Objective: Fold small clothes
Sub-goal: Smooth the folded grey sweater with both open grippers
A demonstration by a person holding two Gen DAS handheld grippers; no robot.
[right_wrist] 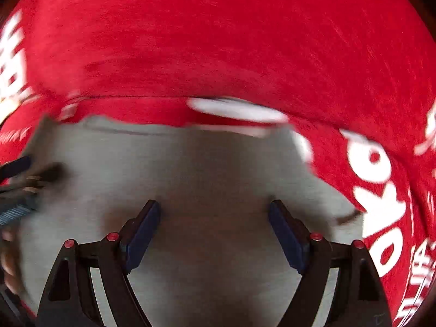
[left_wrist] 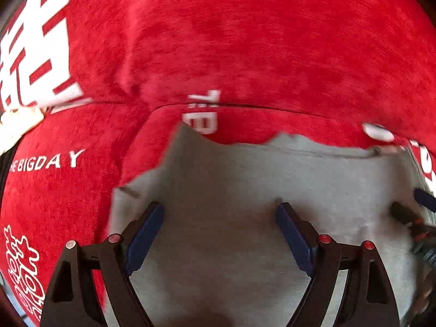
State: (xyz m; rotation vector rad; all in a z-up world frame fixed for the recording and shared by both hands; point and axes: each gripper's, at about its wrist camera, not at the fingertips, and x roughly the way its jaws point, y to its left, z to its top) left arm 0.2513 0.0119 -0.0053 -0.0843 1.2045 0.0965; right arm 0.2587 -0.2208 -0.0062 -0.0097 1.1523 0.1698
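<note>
A plush red cloth with white printed lettering point(left_wrist: 245, 41) covers the whole surface in both wrist views, and on it lies the small pale grey garment of soft knit fabric point(left_wrist: 245, 177), spread flat and filling the lower half of each frame. No tabletop shows beneath the red cloth, so what carries it cannot be told.

The left hand-held gripper point(left_wrist: 219, 209) hangs just above the grey garment with its blue-padded jaws wide and nothing between them; the right hand-held gripper point(right_wrist: 214, 208) does the same over the garment's other side, jaws equally wide and empty. Each pokes into the edge of the other's view, so the two work close together.

Judged from this, a fold is being set up: both pairs of jaws are bare, and the next move would call for each to reach an edge or corner and pinch a single layer.

The garment's far edge point(left_wrist: 299, 147) runs ragged against the red, its left corner point(left_wrist: 122, 190) near the left jaw. Beyond it the red cloth lies open, giving room to carry a fold forward.
</note>
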